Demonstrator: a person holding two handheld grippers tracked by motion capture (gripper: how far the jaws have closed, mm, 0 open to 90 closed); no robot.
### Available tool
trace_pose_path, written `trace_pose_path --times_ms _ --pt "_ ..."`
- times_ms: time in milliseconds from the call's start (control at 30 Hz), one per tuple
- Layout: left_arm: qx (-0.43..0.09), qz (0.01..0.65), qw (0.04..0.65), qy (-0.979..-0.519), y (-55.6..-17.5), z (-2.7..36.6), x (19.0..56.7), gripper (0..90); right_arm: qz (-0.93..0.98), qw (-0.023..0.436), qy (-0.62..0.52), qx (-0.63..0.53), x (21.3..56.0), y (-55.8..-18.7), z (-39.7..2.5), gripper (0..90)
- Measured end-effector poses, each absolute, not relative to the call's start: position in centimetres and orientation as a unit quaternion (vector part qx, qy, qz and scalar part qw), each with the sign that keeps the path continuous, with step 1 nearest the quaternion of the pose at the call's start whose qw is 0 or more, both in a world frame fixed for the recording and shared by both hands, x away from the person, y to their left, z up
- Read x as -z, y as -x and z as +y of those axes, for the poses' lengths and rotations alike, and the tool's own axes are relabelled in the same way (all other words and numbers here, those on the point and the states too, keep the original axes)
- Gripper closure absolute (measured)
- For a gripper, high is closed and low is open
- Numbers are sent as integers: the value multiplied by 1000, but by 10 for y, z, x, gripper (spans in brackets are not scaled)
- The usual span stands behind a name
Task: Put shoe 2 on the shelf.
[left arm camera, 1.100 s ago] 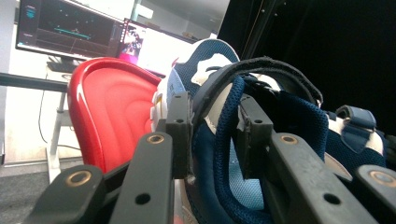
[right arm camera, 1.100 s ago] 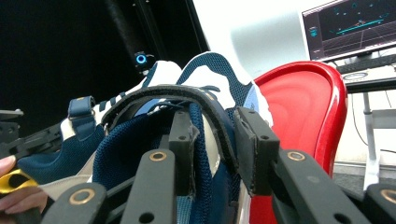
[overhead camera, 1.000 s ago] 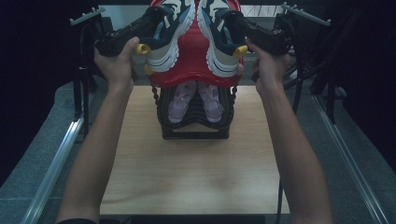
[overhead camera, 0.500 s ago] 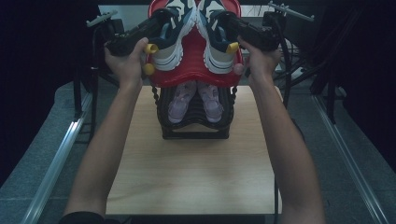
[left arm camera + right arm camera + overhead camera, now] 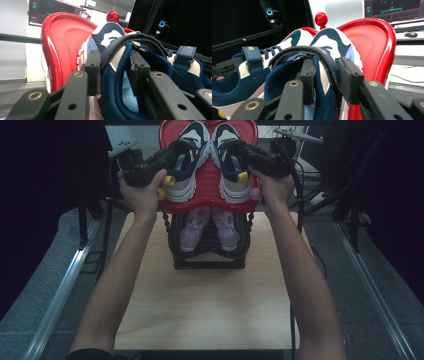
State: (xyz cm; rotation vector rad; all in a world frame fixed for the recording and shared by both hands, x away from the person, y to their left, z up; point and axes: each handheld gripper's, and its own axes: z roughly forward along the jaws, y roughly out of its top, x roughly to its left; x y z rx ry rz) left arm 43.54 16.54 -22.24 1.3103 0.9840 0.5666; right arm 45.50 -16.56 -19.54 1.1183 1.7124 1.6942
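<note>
The 2 navy-and-white sneakers, the left sneaker (image 5: 186,170) and the right sneaker (image 5: 231,167), lie side by side on the red top tray (image 5: 210,205) of a shoe rack, toes pointing away from the person, and each is gripped at its heel end. The left gripper (image 5: 113,68) has its jaws closed to a narrow gap on the collar of the left sneaker, 1 jaw inside the opening and 1 outside against the padded wall, so the shoe can be carried by its stiffest edge without crushing the upper. The right gripper (image 5: 327,80) mirrors that hold on the right sneaker, pinching the collar and the dark strap that arches over it. In the high view both hands sit just outside the tray's sides, which keeps the forearms clear of the rack and lets the pair travel together. The curved red rim rises behind the toes and, by my judgement, serves as a stop that lines the shoes up. Below, a pair of pale pink shoes (image 5: 209,227) occupies the black lower tier (image 5: 210,260), which explains why this pair belongs on top. The rack stands at the far end of the wooden table (image 5: 210,310).
</note>
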Motion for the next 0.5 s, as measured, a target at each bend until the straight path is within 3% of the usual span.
trace_pose_path --times_ms 133,267,500 --pt "-255 424 655 -572 -432 165 220 534 628 204 -409 -629 194 -457 -169 526" --pt "-251 422 658 -570 -429 169 216 483 630 216 -410 -623 192 -452 -171 434" --pt "-244 416 655 -582 -425 176 216 446 624 226 -400 -632 191 -439 -177 424"
